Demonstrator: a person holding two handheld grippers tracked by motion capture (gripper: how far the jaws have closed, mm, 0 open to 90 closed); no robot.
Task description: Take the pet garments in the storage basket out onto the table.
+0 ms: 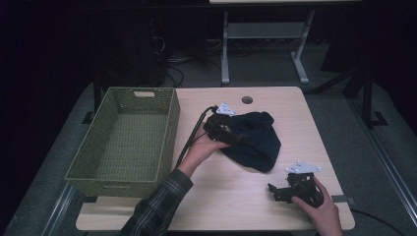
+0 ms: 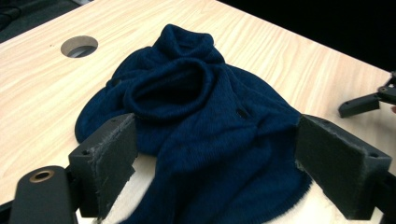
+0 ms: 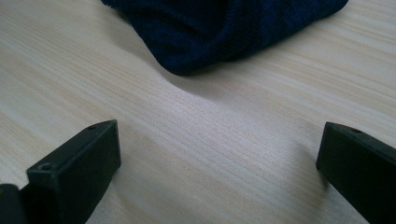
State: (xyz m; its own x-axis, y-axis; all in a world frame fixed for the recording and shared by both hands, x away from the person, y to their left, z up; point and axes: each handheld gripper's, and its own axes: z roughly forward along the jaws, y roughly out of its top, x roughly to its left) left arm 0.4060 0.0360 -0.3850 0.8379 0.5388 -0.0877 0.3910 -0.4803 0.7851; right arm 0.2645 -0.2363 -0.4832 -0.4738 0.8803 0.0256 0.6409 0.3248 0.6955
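A dark blue knitted garment (image 1: 255,142) lies crumpled in the middle of the wooden table (image 1: 231,206). My left gripper (image 1: 231,135) rests at its left edge, held by a hand in a plaid sleeve. In the left gripper view the garment (image 2: 201,116) spreads between the wide-apart jaws of this gripper (image 2: 215,163), which is open, its pads not pressing on the cloth. My right gripper (image 1: 275,192) sits low near the table's front right, open, with bare wood between its jaws (image 3: 217,163). The garment's hem (image 3: 219,28) lies just ahead of it.
A green woven basket (image 1: 169,132) stands on the table's left side, with nothing visible inside it. A round cable hole (image 1: 247,100) sits near the far edge of the table. A white desk frame (image 1: 265,44) stands on the dark floor behind.
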